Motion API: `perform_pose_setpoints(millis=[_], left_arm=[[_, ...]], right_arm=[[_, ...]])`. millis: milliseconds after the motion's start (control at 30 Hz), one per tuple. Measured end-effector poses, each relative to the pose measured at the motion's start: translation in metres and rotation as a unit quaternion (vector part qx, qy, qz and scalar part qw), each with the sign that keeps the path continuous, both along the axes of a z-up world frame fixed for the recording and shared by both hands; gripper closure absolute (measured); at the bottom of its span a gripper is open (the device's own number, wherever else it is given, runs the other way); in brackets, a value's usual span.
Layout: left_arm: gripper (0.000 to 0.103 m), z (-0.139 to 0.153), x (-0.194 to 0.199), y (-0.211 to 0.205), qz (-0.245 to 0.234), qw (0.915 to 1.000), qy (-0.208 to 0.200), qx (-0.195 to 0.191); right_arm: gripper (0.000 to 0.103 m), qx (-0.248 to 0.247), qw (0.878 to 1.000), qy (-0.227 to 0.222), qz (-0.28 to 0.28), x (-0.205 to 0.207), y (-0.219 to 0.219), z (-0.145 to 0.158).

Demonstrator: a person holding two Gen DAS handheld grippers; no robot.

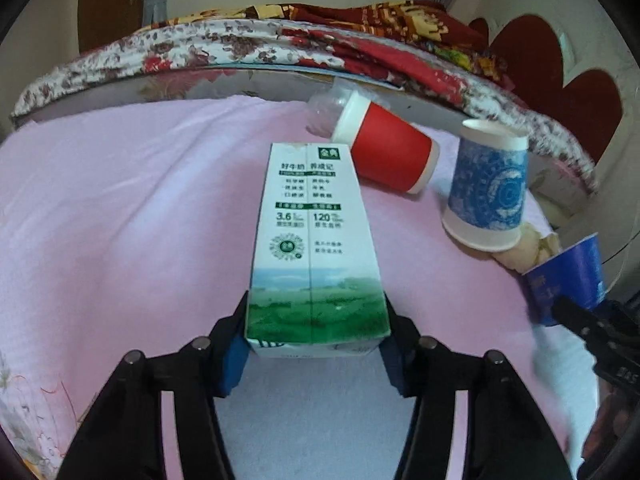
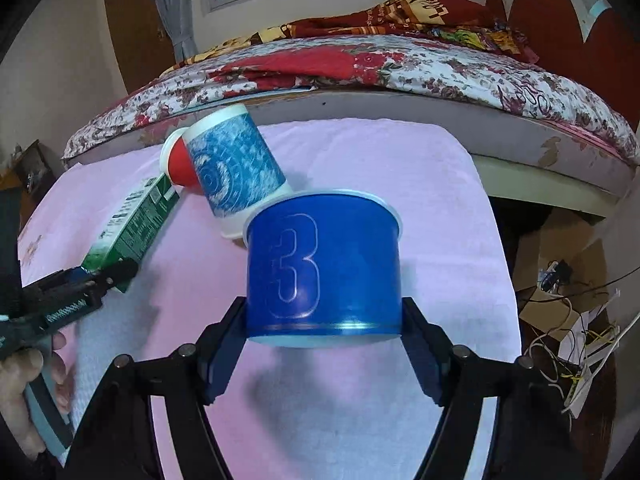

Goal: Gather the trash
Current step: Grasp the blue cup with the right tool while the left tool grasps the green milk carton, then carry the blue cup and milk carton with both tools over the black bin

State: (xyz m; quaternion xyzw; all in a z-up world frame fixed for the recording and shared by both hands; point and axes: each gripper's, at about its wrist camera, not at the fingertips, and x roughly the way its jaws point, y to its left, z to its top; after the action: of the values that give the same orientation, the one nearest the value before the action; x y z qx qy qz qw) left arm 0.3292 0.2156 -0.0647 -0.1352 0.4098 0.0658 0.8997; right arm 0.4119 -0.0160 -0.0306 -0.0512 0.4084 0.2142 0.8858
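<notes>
- The left gripper [image 1: 318, 344] has its pads against the two sides of the milk carton [image 1: 314, 248], at its near end; it is closed on the carton.
- The carton lies flat on the pink towel [image 1: 120, 220]; its long axis runs toward 12 o'clock, away from the gripper.
- The right gripper [image 2: 324, 340] clamps the blue tub [image 2: 324, 272], upside down, at its near end.
- The red cup [image 1: 390, 152] and the patterned cup [image 1: 486, 188] wait at 1 to 2 o'clock, nearer the right hand.

Pink cloth [image 1: 120, 200]; red cup [image 1: 390, 156]; blue tub [image 2: 324, 272]; green-white carton [image 1: 314, 240].
</notes>
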Motion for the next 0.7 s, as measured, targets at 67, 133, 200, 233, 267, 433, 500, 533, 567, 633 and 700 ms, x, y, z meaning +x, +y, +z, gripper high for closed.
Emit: perform_pose_setpoints(millis=[67, 133, 200, 233, 267, 433, 500, 533, 567, 633, 700], left_arm=[[0.047, 0.003, -0.007, 0.000, -0.005, 0.9999, -0.007, 0.012], [0.047, 0.005, -0.013, -0.002, -0.012, 0.9996, -0.012, 0.022], [0.048, 0.009, -0.021, -0.004, -0.019, 0.9993, -0.018, 0.028], [0.048, 0.011, -0.025, -0.004, -0.022, 0.9990, -0.022, 0.031], [0.048, 0.013, -0.028, -0.004, -0.024, 0.9989, -0.025, 0.032], [0.048, 0.027, -0.047, -0.012, -0.040, 0.9972, -0.043, 0.048], [0.048, 0.033, -0.058, -0.016, -0.043, 0.9964, -0.051, 0.052], [0.048, 0.034, -0.059, -0.016, -0.045, 0.9964, -0.052, 0.050], [0.048, 0.036, -0.063, -0.019, -0.048, 0.9962, -0.053, 0.049], [0.048, 0.040, -0.071, -0.025, -0.055, 0.9956, -0.057, 0.049], [0.048, 0.043, -0.080, -0.034, -0.065, 0.9947, -0.061, 0.053]], right_arm=[[0.028, -0.005, 1.000, -0.003, 0.002, -0.003, 0.000, 0.000], [0.028, -0.006, 1.000, -0.004, 0.003, -0.008, -0.002, 0.001], [0.028, -0.007, 1.000, -0.005, 0.003, -0.014, -0.004, 0.001], [0.028, -0.006, 1.000, -0.005, 0.002, -0.016, -0.005, 0.001], [0.028, -0.005, 1.000, -0.007, 0.002, -0.021, -0.007, 0.001], [0.028, 0.005, 1.000, -0.022, 0.000, -0.041, -0.018, 0.011], [0.028, 0.009, 1.000, -0.030, 0.001, -0.053, -0.023, 0.017], [0.028, 0.009, 0.999, -0.033, 0.001, -0.058, -0.026, 0.019], [0.028, 0.009, 0.999, -0.036, 0.001, -0.064, -0.028, 0.022], [0.028, 0.011, 0.999, -0.044, 0.001, -0.076, -0.035, 0.029], [0.028, 0.013, 0.999, -0.053, 0.000, -0.091, -0.042, 0.037]])
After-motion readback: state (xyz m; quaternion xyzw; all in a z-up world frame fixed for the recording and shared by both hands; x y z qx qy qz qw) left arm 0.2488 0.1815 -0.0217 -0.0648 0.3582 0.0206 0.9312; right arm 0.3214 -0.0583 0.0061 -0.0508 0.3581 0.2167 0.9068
